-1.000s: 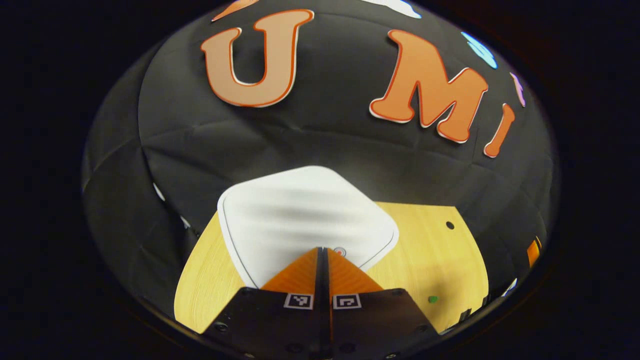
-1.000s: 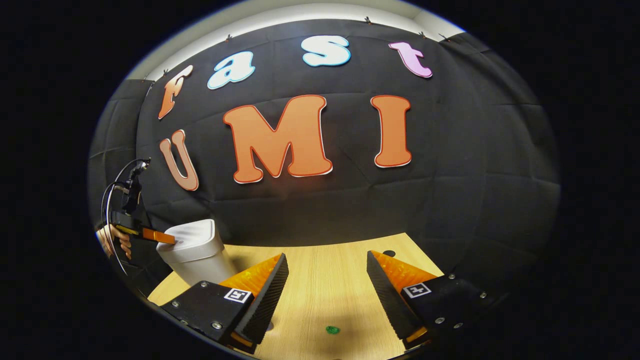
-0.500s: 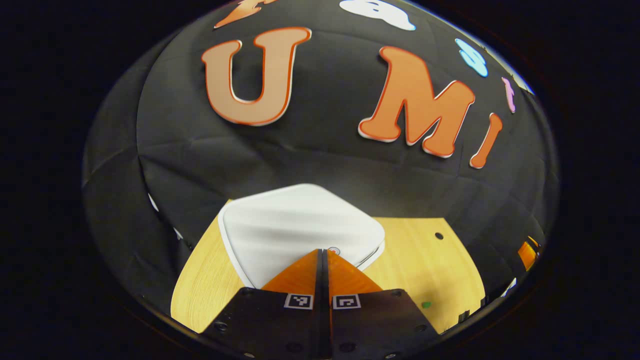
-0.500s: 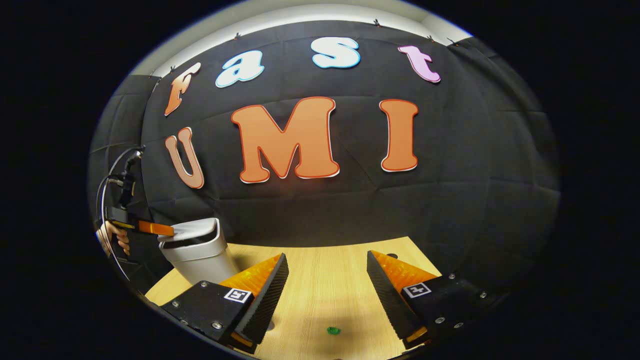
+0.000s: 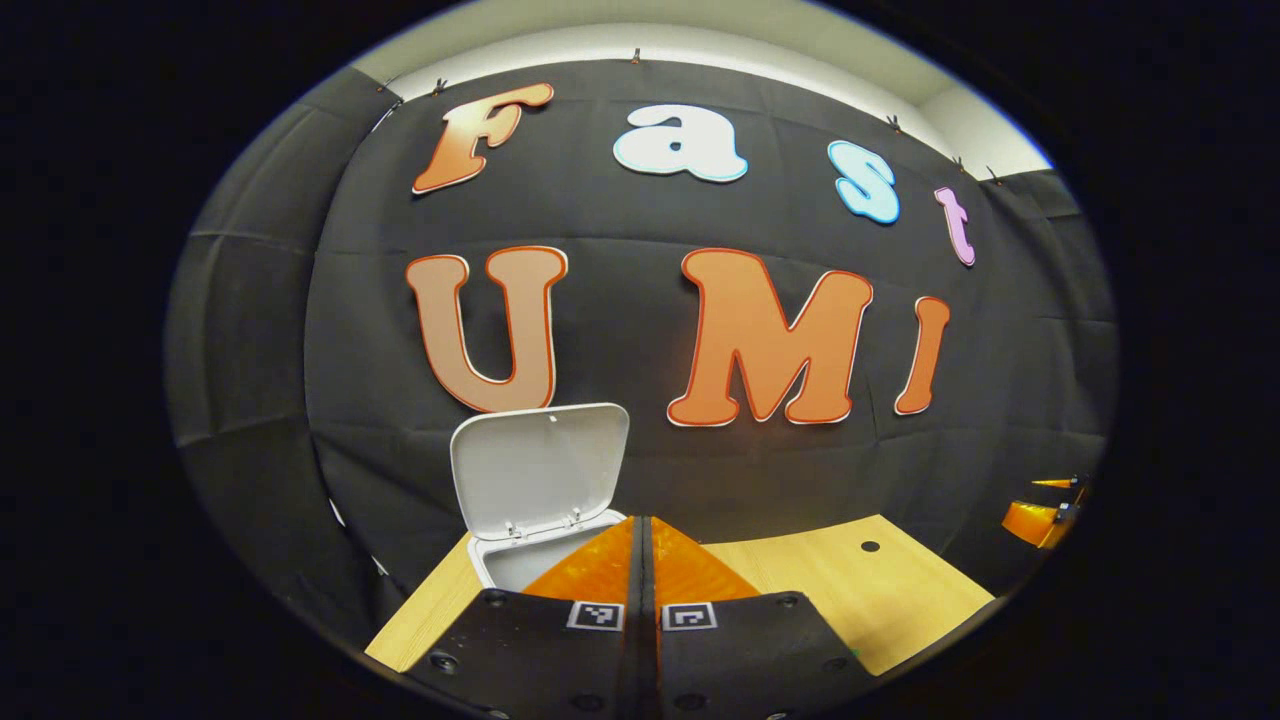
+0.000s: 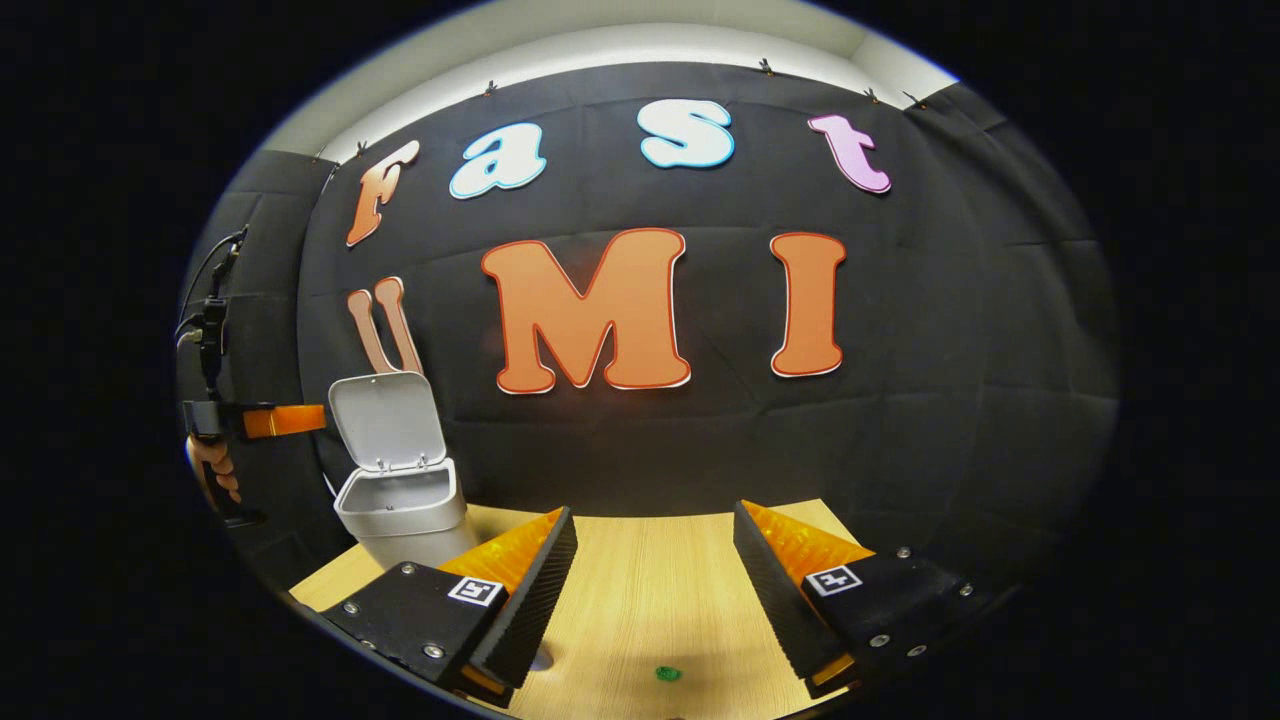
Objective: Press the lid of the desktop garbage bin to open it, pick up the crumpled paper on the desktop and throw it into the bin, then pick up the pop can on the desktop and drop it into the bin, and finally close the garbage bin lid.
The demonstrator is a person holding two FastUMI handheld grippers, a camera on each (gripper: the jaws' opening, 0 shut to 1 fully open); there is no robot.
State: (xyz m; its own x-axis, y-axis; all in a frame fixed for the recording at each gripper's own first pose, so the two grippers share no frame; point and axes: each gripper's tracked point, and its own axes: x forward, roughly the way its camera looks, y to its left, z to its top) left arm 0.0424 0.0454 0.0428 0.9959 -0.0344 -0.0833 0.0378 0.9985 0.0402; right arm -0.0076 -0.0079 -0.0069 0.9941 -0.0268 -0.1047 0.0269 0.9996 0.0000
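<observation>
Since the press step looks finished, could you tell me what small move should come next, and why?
Probably lower the right tongs toward the table to look for the paper. The bin already stands open, its lid upright, so the press is done. The left tongs, fingers together, sit beside the lid, apart from it, while the right tongs are open and empty.
</observation>
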